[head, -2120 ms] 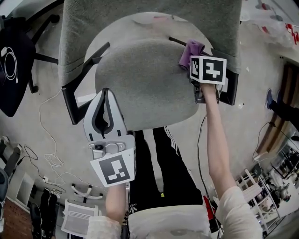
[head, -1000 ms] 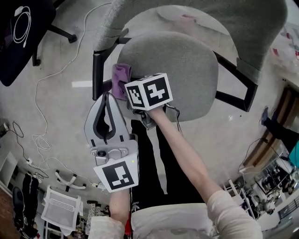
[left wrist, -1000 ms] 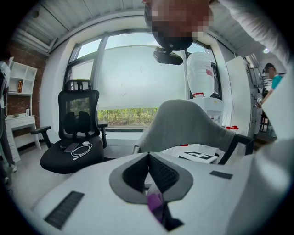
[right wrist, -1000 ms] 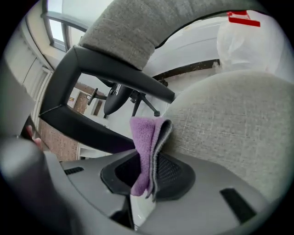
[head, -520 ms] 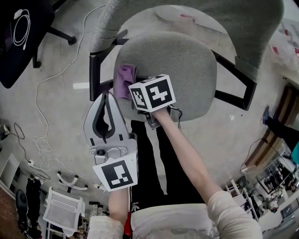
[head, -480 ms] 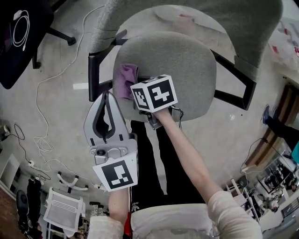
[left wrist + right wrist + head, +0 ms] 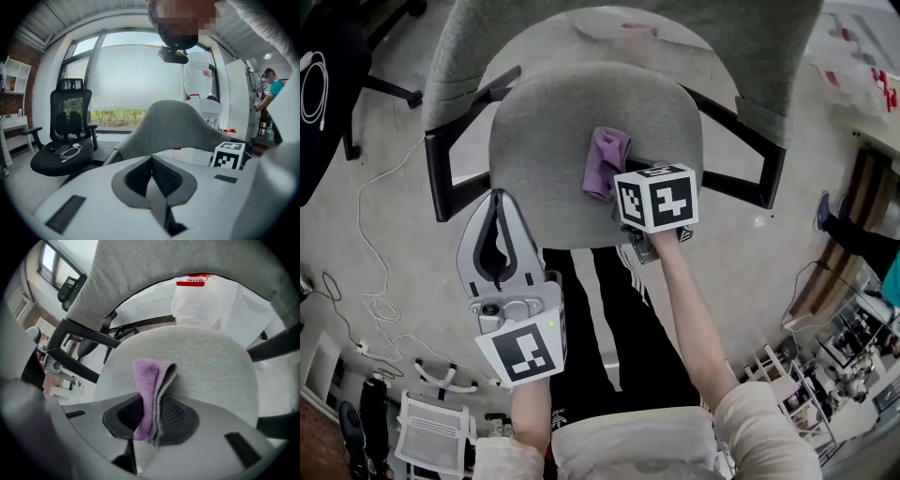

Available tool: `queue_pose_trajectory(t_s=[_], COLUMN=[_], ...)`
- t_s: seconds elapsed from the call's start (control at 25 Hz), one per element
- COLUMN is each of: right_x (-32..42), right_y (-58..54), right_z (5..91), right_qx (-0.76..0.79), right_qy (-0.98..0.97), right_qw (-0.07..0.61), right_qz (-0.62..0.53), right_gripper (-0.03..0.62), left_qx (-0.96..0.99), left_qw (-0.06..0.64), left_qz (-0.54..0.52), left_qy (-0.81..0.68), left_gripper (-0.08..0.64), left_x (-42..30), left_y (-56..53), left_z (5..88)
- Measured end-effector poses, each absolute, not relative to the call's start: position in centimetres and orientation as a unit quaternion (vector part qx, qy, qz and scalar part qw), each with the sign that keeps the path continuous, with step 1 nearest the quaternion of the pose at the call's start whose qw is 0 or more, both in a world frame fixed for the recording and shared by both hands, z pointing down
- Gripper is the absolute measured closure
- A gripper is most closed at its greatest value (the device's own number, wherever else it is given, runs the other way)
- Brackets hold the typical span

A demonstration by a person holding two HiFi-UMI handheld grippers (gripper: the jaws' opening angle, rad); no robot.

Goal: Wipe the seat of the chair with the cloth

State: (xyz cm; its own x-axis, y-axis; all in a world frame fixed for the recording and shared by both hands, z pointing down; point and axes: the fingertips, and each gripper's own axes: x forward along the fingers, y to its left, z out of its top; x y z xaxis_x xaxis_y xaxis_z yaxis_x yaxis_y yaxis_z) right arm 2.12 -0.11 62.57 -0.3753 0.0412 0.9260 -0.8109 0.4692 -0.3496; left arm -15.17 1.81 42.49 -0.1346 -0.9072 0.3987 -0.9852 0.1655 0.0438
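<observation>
The grey chair seat (image 7: 553, 131) fills the upper middle of the head view. A folded purple cloth (image 7: 606, 161) lies on the seat's near middle, pinched at its near end by my right gripper (image 7: 623, 192), which is shut on it. In the right gripper view the cloth (image 7: 149, 390) stands folded between the jaws over the seat (image 7: 211, 366). My left gripper (image 7: 499, 246) is shut and empty, held at the seat's near left edge, off the fabric. Its own view looks level past the backrest (image 7: 171, 126).
Black armrests (image 7: 441, 183) (image 7: 741, 155) flank the seat, with the grey backrest (image 7: 609, 19) beyond it. The person's black trousers (image 7: 619, 319) are just below the seat. A black office chair (image 7: 65, 140) stands to the left. White cables (image 7: 375, 244) trail on the floor.
My right gripper has dragged the purple cloth from the seat's left edge rightward to the near middle. The left gripper has stayed where it was.
</observation>
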Motion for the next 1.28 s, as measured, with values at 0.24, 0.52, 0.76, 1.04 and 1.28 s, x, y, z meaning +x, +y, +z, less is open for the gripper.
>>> queue_pose_trajectory(t_s=[0.24,0.52,0.76,1.04,1.28], right_x=[9.4,15.6,17.9,19.2,19.5], right_y=[-1.9,-3.1,-3.4,-3.6,-3.9], right_z=[62.4,61.7,61.3,61.3,61.2], right_qx=[0.318,0.361,0.383,0.4,0.422], right_qy=[-0.681,-0.644,-0.623,-0.605,-0.59], right_qw=[0.517,0.554,0.585,0.608,0.622], right_qz=[0.409,0.384,0.35,0.323,0.294], right_gripper=[0.506,0.506,0.506,0.505,0.506], left_qx=[0.651,0.658,0.666,0.666,0.666], left_qw=[0.153,0.148,0.154,0.154,0.15], left_qz=[0.114,0.115,0.129,0.132,0.132], left_qy=[-0.735,-0.729,-0.719,-0.718,-0.718], left_gripper=[0.548,0.548,0.548,0.548,0.548], left_x=[-13.5,-12.2,-11.1,-11.0,-11.3], left_y=[0.6,-0.4,-0.8,-1.3,-1.3], left_z=[41.9,41.7,42.3,42.6,42.6])
